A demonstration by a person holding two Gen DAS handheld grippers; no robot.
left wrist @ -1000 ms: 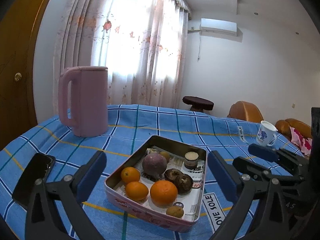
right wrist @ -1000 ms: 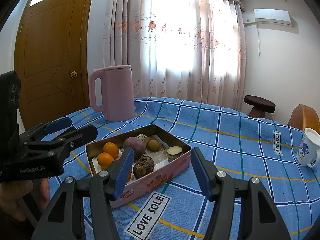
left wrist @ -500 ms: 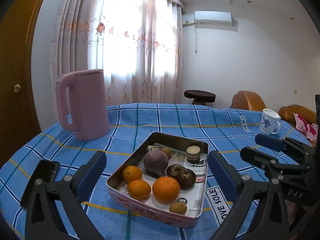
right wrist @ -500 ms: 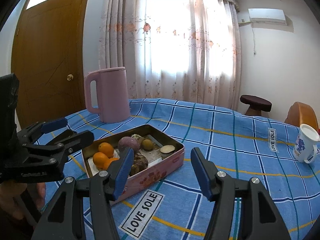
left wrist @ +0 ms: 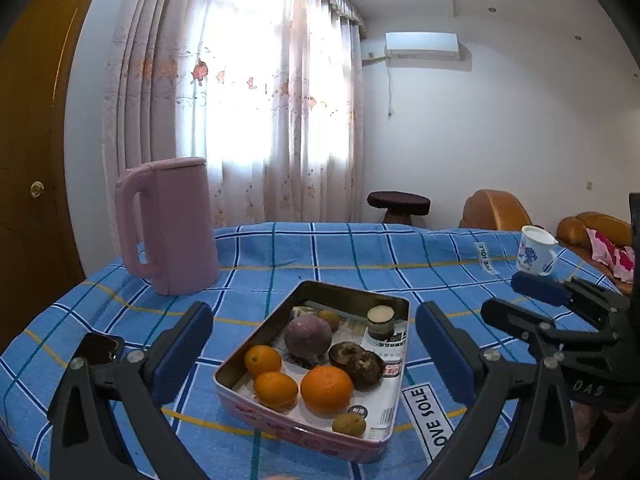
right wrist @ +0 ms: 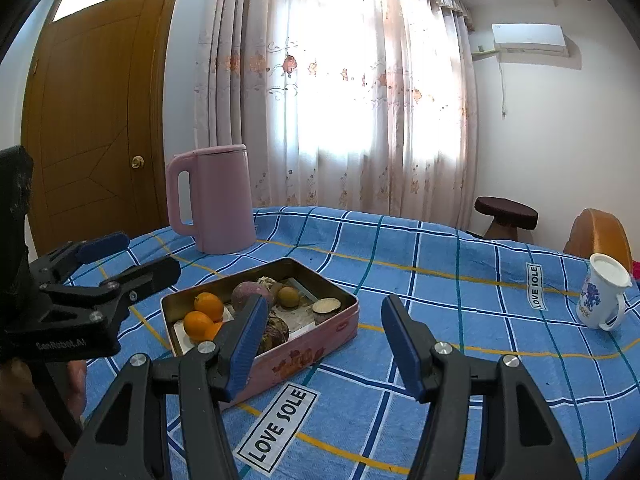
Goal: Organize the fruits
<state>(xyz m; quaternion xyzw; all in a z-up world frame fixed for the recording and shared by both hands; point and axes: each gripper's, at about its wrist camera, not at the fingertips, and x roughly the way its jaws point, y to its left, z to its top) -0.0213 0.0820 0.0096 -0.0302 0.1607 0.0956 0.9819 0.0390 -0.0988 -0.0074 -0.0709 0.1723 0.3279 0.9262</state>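
Above the blue checked cloth [left wrist: 320, 248]: both tools hovering, touching nothing.
Left gripper [left wrist: 314, 344]: spread wide, empty, levelled over the near end of the tin [left wrist: 362, 296].
Right gripper [right wrist: 324, 336]: released, empty, raised at 3 o'clock from the tin, aimed past its right corner.
Fruits: lay inside the tin; large orange [left wrist: 327, 388] near front, two smaller oranges [left wrist: 276, 388] at 9 o'clock from it, purple fruit [left wrist: 308, 336] at centre.
Pink jug [left wrist: 168, 224]: stood upright at 11 o'clock, well apart.
Mug [right wrist: 602, 296]: stood far off at 3 o'clock.
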